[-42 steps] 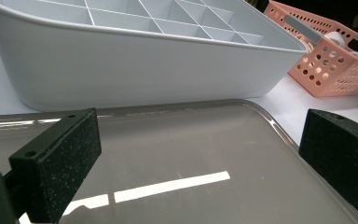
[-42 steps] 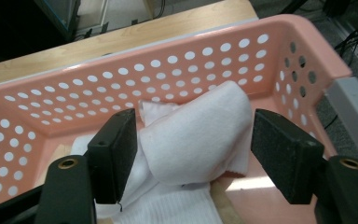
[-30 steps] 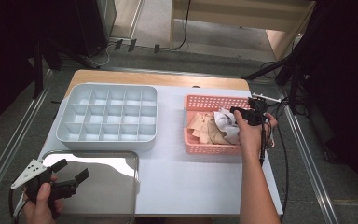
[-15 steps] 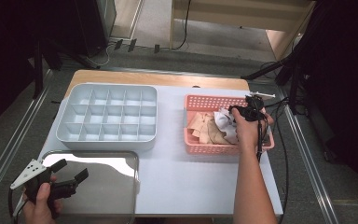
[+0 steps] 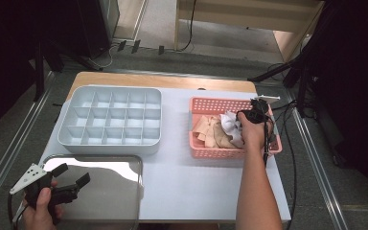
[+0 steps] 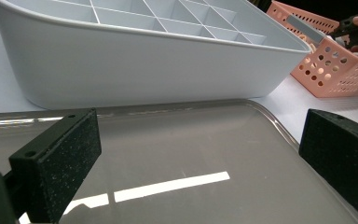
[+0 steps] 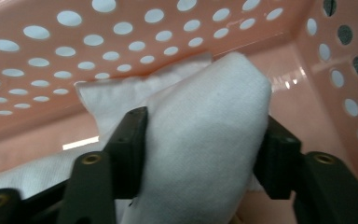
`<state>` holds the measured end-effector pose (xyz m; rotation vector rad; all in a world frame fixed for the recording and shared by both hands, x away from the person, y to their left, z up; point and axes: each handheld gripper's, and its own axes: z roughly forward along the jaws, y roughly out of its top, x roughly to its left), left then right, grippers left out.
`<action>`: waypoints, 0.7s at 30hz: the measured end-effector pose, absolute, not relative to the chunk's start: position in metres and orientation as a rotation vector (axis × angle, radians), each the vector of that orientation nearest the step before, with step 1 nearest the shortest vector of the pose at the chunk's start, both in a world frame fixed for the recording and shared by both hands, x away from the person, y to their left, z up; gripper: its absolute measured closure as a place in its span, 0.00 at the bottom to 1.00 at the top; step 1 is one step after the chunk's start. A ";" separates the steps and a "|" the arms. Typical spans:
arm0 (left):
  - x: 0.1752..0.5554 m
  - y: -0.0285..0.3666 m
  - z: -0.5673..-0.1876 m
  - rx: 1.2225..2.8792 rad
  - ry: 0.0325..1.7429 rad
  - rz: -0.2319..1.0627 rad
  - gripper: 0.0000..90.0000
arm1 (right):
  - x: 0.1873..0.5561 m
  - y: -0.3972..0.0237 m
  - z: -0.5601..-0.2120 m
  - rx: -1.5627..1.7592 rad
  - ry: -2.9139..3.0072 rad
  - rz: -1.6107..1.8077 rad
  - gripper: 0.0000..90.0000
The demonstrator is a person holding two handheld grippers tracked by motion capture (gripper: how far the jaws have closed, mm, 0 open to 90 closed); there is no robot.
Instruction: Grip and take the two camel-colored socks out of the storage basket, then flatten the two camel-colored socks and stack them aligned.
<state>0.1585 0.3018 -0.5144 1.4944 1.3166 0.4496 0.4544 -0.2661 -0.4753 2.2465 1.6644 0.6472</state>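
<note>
A pink perforated basket [image 5: 215,153] at the table's right holds beige cloths [image 5: 213,132] and a white cloth [image 5: 229,120]. My right gripper [image 5: 242,120] reaches down into it. In the right gripper view its jaws have just been closing, and my right gripper [image 7: 204,122] now presses on both sides of a bulging fold of the white cloth [image 7: 214,88], close to the basket wall [image 7: 121,37]. My left gripper [image 5: 73,174] stands open and still over the metal tray [image 5: 110,196] at front left, with nothing between its pads [image 6: 56,154].
A white compartment tray [image 5: 109,146] with several empty cells lies at the back left, just beyond the metal tray [image 6: 168,135]. The white tray's wall [image 6: 144,70] rises right ahead of the left gripper. Cables run along the table's right edge [image 5: 287,158].
My right hand has sunk a little deeper into the pink basket and its jaws have closed on the white cloth. The left hand has not moved.
</note>
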 end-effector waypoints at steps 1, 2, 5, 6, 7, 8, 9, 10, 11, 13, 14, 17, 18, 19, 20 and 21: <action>0.159 0.302 -0.514 1.494 1.317 0.450 0.00 | 0.455 -0.266 -0.476 2.248 1.670 0.649 0.54; 0.159 0.302 -0.515 1.494 1.318 0.449 0.00 | 0.455 -0.265 -0.476 2.248 1.674 0.653 0.58; 0.159 0.302 -0.515 1.493 1.320 0.449 0.00 | 0.454 -0.265 -0.476 2.252 1.694 0.681 0.71; 0.159 0.302 -0.515 1.493 1.321 0.449 0.00 | 0.454 -0.265 -0.475 2.257 1.696 0.690 0.74; 0.159 0.302 -0.515 1.493 1.321 0.449 0.00 | 0.454 -0.265 -0.474 2.255 1.696 0.698 0.79; 0.159 0.302 -0.515 1.493 1.320 0.449 0.00 | 0.453 -0.265 -0.473 2.249 1.693 0.703 0.81; 0.158 0.302 -0.515 1.492 1.320 0.449 0.00 | 0.453 -0.265 -0.472 2.241 1.688 0.699 0.83; 0.158 0.302 -0.515 1.491 1.320 0.449 0.00 | 0.452 -0.264 -0.471 2.239 1.686 0.702 0.86; 0.158 0.302 -0.514 1.490 1.321 0.450 0.00 | 0.452 -0.264 -0.470 2.224 1.687 0.706 0.88; 0.158 0.303 -0.514 1.490 1.320 0.450 0.00 | 0.450 -0.263 -0.467 2.198 1.682 0.729 0.89; 0.158 0.303 -0.514 1.489 1.321 0.450 0.00 | 0.449 -0.263 -0.465 2.188 1.673 0.745 0.90; 0.159 0.303 -0.515 1.486 1.321 0.450 0.00 | 0.447 -0.264 -0.461 2.151 1.650 0.789 0.91; 0.159 0.303 -0.515 1.486 1.323 0.450 0.00 | 0.446 -0.264 -0.459 2.144 1.638 0.806 0.91; 0.159 0.303 -0.515 1.487 1.324 0.450 0.00 | 0.446 -0.264 -0.458 2.134 1.634 0.827 0.91; 0.159 0.303 -0.515 1.487 1.324 0.450 0.00 | 0.446 -0.264 -0.458 2.134 1.634 0.827 0.91; 0.159 0.304 -0.515 1.488 1.325 0.450 0.00 | 0.445 -0.264 -0.457 2.121 1.633 0.851 0.91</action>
